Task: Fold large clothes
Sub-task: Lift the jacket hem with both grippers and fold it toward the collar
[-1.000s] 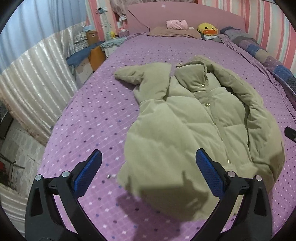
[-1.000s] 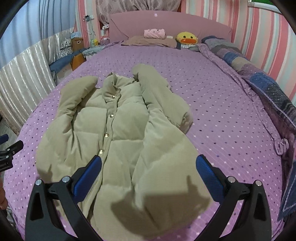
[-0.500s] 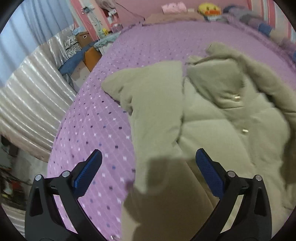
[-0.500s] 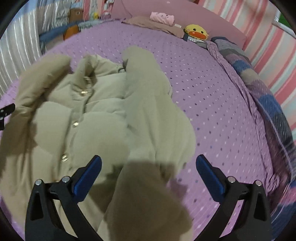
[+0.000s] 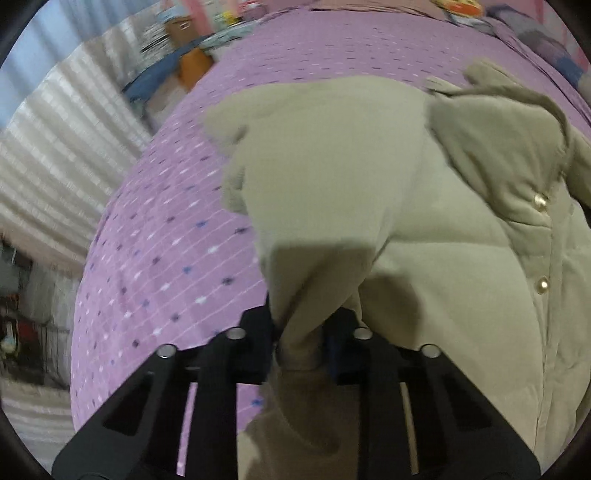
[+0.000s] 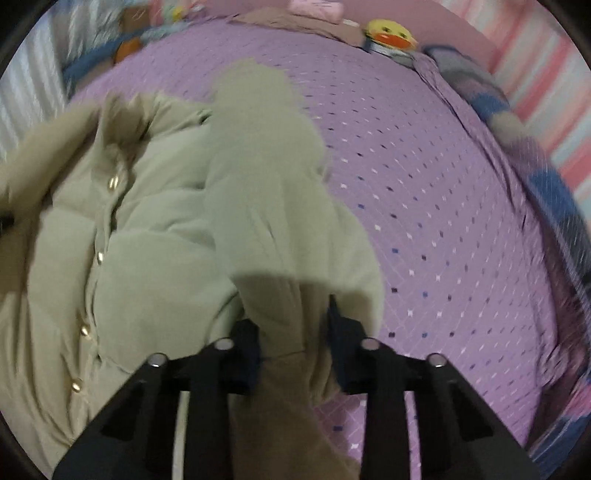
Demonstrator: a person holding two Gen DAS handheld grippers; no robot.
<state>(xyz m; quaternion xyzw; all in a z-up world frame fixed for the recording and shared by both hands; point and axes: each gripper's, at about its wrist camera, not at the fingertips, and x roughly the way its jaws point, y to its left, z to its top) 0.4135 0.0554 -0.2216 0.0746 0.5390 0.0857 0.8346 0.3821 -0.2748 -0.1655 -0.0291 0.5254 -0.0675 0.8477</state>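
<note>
Bed: wide bed under a purple bedspread (image 5: 173,236) dotted with small white and blue diamonds, also seen in the right view (image 6: 443,206); pink headboard at the far end.
Background: pink-and-white striped wall (image 6: 546,81) on the right side, pale pleated curtain (image 5: 55,147) on the left, both blurred.
Far end of bed: yellow duck plush toy (image 6: 391,31) beside a pink folded item near the pillow.
Task garment: olive-green padded jacket with gold snap buttons (image 5: 424,229) lies front-up across the middle of the bed; the same jacket fills the left half of the right view (image 6: 147,236), its button row running down the front.
Left gripper (image 5: 301,339): black fingers closed nearly together on a bunched fold of the jacket's sleeve side, fabric squeezed between them.
Right gripper (image 6: 293,339): fingers drawn in around a thick ridge of the jacket's other sleeve, cloth pinched between the pads.
Edge: blue-and-grey patchwork quilt (image 6: 491,107) along the right side of the bed.
</note>
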